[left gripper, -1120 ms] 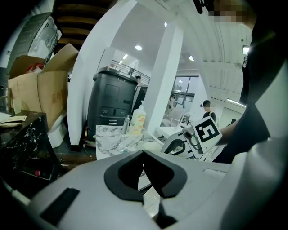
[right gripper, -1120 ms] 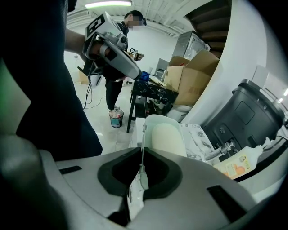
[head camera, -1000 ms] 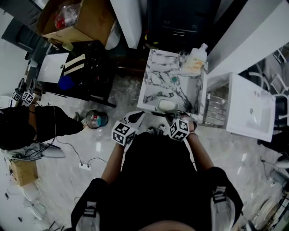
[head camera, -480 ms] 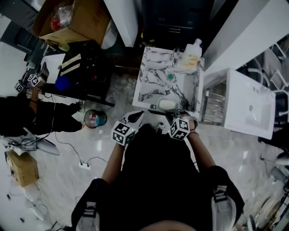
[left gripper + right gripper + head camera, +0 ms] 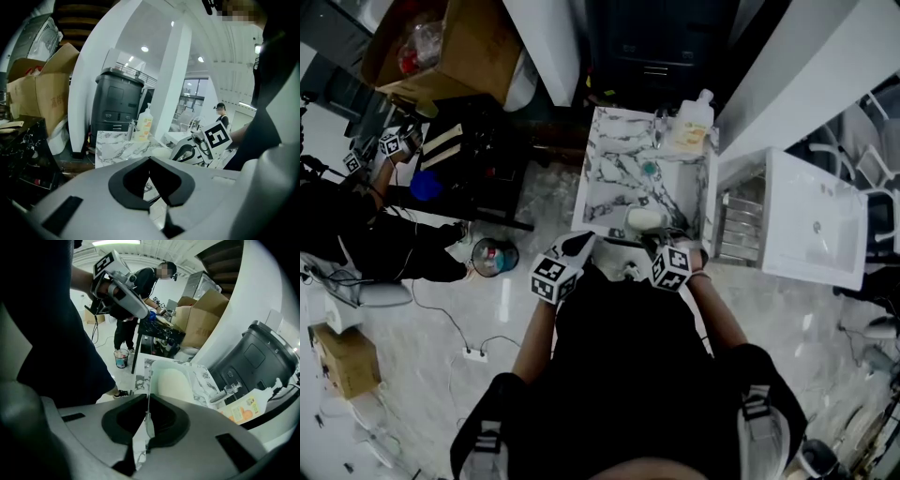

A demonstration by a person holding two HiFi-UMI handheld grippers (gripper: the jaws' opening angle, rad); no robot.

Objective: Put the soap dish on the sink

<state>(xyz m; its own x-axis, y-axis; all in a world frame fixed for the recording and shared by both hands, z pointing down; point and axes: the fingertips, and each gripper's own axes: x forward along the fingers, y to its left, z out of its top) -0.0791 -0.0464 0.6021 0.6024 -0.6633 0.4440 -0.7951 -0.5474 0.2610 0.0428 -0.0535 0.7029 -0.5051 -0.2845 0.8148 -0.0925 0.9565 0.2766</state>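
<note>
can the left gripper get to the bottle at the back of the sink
Probably yes: the left gripper is empty, jaws shut, and only open sink lies between it and the bottle.

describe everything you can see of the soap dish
The soap dish is a pale, whitish oblong tray with rounded corners and a thin raised rim. It looks like plastic, and its inside is cream. The right gripper has its jaws shut on the near rim, holding the dish roughly level over the near edge of the marble-patterned sink top. Whether it rests on the marble yet cannot be told.
</note>
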